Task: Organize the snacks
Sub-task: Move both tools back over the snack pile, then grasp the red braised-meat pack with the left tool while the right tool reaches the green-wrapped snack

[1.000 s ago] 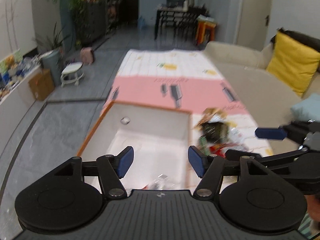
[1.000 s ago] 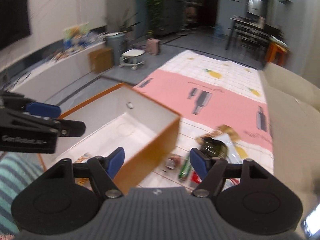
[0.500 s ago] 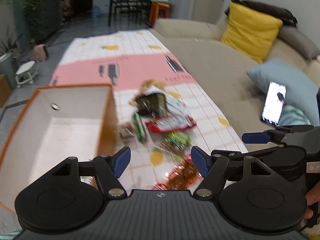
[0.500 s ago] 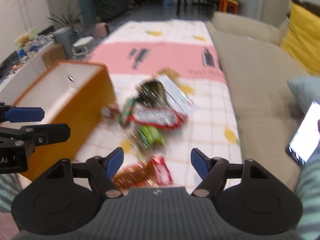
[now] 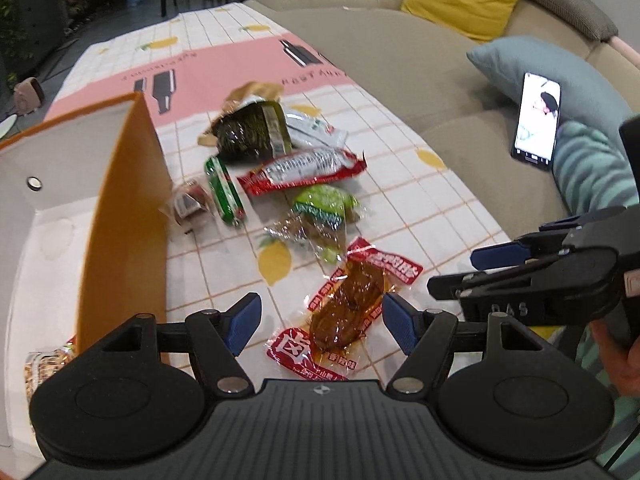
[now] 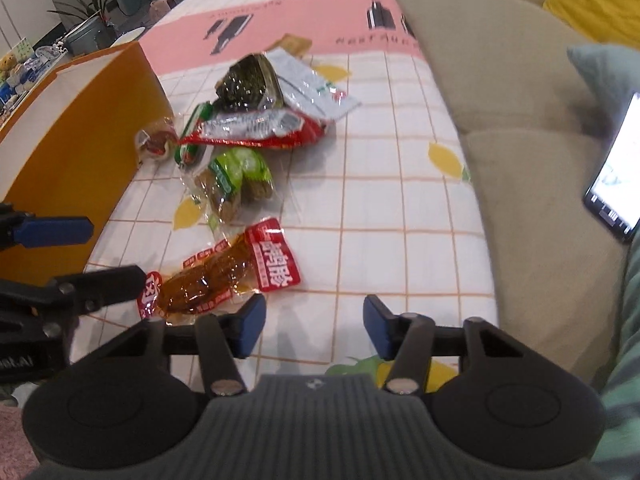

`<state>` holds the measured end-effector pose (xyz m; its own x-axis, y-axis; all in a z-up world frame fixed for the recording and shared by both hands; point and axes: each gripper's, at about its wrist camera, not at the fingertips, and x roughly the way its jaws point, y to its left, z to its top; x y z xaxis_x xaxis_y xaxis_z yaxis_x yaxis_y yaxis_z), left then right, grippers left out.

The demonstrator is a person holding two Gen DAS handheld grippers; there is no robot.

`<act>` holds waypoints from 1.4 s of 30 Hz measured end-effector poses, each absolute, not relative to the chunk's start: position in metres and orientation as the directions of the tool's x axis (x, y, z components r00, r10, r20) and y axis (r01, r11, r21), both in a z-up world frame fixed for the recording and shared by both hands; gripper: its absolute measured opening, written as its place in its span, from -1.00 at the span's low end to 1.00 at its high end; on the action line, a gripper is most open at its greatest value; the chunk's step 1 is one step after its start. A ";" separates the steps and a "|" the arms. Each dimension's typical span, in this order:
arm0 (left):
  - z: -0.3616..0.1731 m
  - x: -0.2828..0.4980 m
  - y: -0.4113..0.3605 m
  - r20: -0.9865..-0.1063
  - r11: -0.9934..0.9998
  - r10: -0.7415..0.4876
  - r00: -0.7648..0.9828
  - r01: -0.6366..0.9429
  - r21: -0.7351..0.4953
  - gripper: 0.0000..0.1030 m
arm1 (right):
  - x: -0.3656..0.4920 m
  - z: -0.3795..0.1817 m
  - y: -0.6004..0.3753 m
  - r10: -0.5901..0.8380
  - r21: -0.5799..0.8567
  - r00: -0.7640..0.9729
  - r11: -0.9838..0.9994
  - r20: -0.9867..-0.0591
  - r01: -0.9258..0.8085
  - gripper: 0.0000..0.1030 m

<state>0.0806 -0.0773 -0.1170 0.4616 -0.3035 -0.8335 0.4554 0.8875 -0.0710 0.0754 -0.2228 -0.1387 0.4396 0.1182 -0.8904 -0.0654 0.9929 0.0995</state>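
Snacks lie scattered on the desk (image 5: pixel 400 184), which wears a checked cloth with lemons, just right of an orange box (image 5: pixel 124 216). The left claw (image 5: pixel 320 322) hangs over the nearest one with its fingers apart and nothing between them; the red and clear packet of brown meat (image 5: pixel 348 304) lies directly between and below its blue tips. The right claw (image 6: pixel 314 330) is also spread and empty, over bare cloth, with that same packet just off its left finger.

A second ago both cameras looked mostly into the box; half a second ago they had swung toward the pile, and now both claws have closed in low over it. I judge that a pick is about to start, and that the meat packet is the likely first target for the left claw.

Counting outward, still on the cloth: one meat packet, one green-labelled clear packet (image 5: pixel 324 216), one long red packet (image 5: pixel 304 170), one green stick (image 5: pixel 224 190), one small dark-red wrapped sweet (image 5: pixel 190 204) touching the box wall, one dark seaweed-like bag (image 5: pixel 252 130), one white pouch (image 5: pixel 316 130) and one tan packet (image 5: pixel 256 90) behind them. That makes eight out. One snack (image 5: pixel 44 364) already sits in the box's near corner. One phone (image 5: pixel 538 120) rests on the sofa (image 5: pixel 400 60).
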 end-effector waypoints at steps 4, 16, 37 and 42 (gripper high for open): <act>-0.128 0.083 -0.080 -0.845 0.875 -0.300 0.442 0.480 -0.060 0.58 | 0.079 -0.146 -0.226 0.135 0.121 0.420 0.991 -0.898 -0.060 -0.35; -0.158 0.091 -0.093 -0.884 0.833 -0.289 0.367 0.551 -0.043 0.55 | 0.088 -0.153 -0.228 0.217 0.218 0.422 0.975 -0.880 -0.045 -0.44; -0.177 0.094 -0.131 -0.843 0.762 -0.257 0.473 0.635 0.124 0.62 | 0.100 -0.163 -0.234 0.299 0.326 0.423 0.945 -0.855 -0.008 -0.77; -0.175 0.091 -0.132 -0.845 0.764 -0.279 0.457 0.639 0.094 -0.01 | 0.101 -0.162 -0.231 0.296 0.316 0.429 0.948 -0.854 -0.027 -0.77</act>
